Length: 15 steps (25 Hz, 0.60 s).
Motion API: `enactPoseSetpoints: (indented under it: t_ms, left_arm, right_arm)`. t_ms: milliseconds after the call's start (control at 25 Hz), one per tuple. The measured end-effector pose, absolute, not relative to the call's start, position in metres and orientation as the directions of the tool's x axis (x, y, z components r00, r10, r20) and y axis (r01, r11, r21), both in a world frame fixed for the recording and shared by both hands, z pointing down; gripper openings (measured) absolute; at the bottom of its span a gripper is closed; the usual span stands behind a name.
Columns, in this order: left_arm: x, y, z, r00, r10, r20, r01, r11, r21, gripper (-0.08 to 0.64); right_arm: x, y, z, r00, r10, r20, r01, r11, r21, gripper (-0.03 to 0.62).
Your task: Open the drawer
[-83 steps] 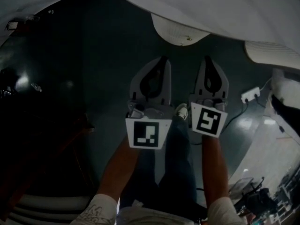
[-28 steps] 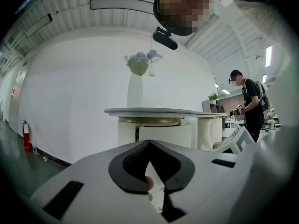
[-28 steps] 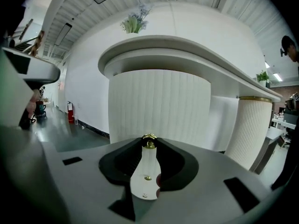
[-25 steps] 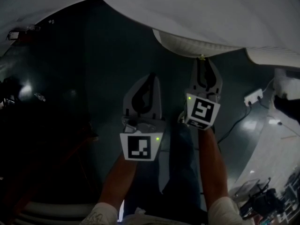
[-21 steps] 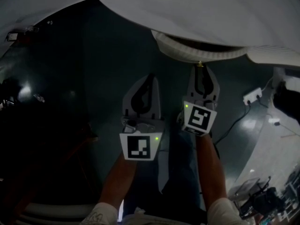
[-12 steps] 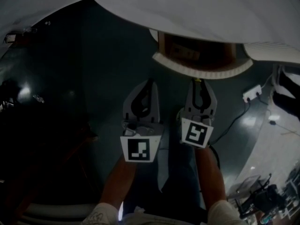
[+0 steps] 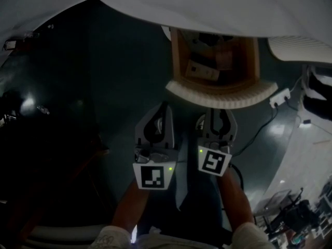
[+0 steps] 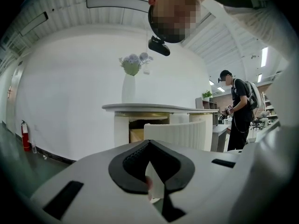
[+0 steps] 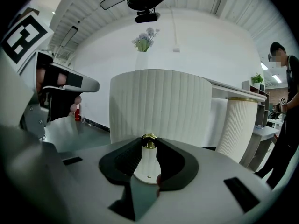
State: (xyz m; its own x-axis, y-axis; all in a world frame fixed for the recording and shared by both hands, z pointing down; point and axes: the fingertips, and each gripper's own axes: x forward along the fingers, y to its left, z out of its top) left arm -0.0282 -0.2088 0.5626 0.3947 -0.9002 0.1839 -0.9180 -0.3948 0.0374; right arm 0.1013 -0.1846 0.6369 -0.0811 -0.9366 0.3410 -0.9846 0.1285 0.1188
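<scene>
The right gripper is holding the small golden knob of the drawer. Its two fingers are closing on the knob right at their tips, and the curved, ribbed white front of the drawer is standing just beyond the fingertips. The left gripper is hanging beside it with its fingers closed together and nothing between them. Its tips are staying short of the drawer front and are not touching it. The drawer is already standing well out from under the white table, so its wooden inside is showing beyond the fingers, with some things in it that are too dark to name. I am judging that the drawer is stiff and rather heavy, because it looks like solid wood and is carrying a load, so it is probably asking for a straight and even pull. The knob looks like smooth polished metal and is round and small, so it may be slipping out of the fingertips. A better hold is probably deeper between the dark pads, behind the head of the knob.
</scene>
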Motion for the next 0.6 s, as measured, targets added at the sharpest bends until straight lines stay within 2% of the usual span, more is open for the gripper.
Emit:
enactPoseSetpoints:
  t_ms: [600]
  left_arm:
    - [-0.02,-0.193,0.557,0.445,-0.874,0.192,-0.893,-0.45,0.02,-0.005]
  right_arm:
    - [0.101,-0.172,0.639,-0.098,-0.935,0.342,-0.978,0.154,0.141,0.106]
